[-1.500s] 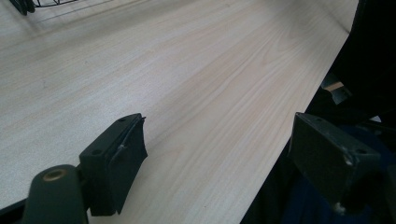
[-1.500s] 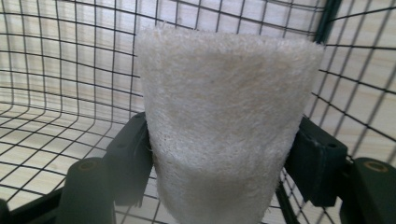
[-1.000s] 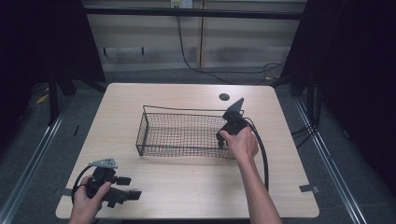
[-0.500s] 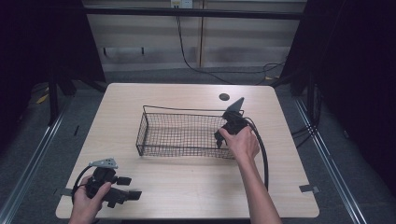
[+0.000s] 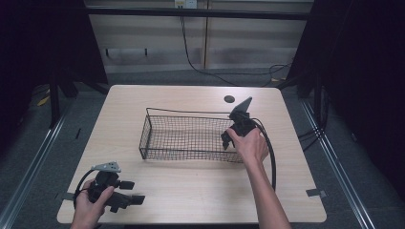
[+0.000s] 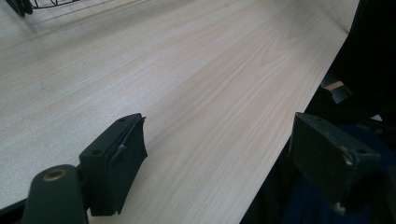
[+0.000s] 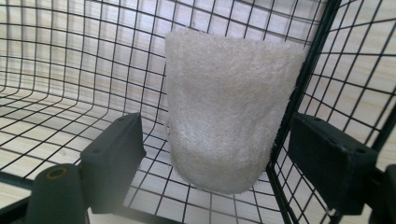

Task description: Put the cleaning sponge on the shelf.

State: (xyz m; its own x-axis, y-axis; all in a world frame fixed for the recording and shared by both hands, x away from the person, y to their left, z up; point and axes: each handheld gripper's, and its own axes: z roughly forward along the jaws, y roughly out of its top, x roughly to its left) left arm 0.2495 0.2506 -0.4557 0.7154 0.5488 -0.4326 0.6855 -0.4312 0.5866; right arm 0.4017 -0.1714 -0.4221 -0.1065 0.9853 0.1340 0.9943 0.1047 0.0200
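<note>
While the table (image 5: 191, 195) carries a wire basket (image 5: 186, 138) at center, right gripper (image 5: 228, 141) at its 3 o'clock end has just been opening, jaws wide, off the cream sponge (image 7: 224, 116) leaning in that corner. Left gripper (image 5: 136, 193) at 7 o'clock, jaws wide, nothing between.

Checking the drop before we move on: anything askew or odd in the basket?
The cream sponge pad leans propped in the corner of the wire basket instead of lying flat. The right gripper has just been opening and its pads stand clear of it. No damage or spill.
</note>
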